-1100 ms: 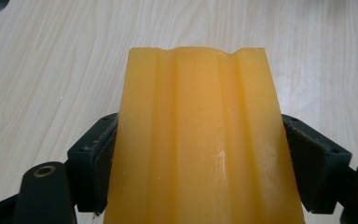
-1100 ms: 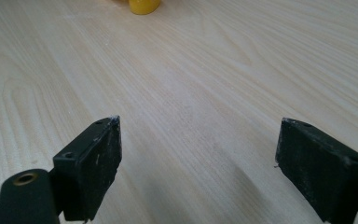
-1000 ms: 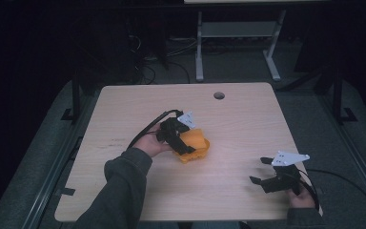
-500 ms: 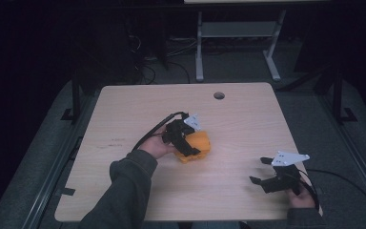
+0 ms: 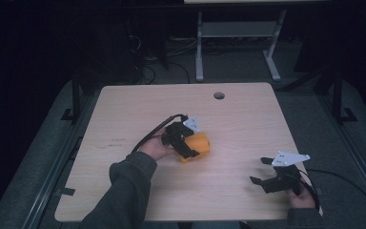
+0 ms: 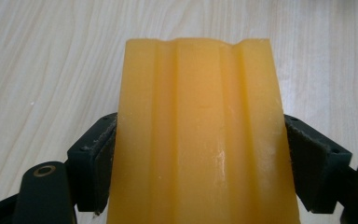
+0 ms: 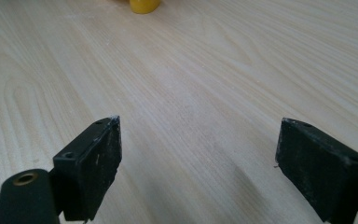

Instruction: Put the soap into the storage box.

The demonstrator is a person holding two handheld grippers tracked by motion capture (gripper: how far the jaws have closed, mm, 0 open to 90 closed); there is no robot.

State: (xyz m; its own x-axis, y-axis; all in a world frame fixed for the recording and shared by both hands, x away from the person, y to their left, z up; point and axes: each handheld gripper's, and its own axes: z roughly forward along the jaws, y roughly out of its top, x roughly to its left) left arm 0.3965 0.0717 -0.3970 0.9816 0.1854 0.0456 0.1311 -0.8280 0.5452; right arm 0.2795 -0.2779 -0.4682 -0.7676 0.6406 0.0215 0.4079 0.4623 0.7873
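Left gripper point(image 5: 187, 141) jaws clamped on the sides of the ribbed yellow-orange rubbery block point(image 6: 196, 135), just right of centre on the light wood desk point(image 5: 124, 109). Right gripper point(image 5: 267, 174) jaws wide apart, empty, well right of block. Risk: smooth tapered sides may let it slip.

Orange-yellow block point(image 5: 198, 147) sits near table centre, slightly left of middle. Waxy, translucent-looking surface with lengthwise ridges and grooves along the top face point(image 6: 198, 135); far edge is scalloped by those grooves. Clamped on both sides between the left gripper point(image 5: 187, 143) pads.
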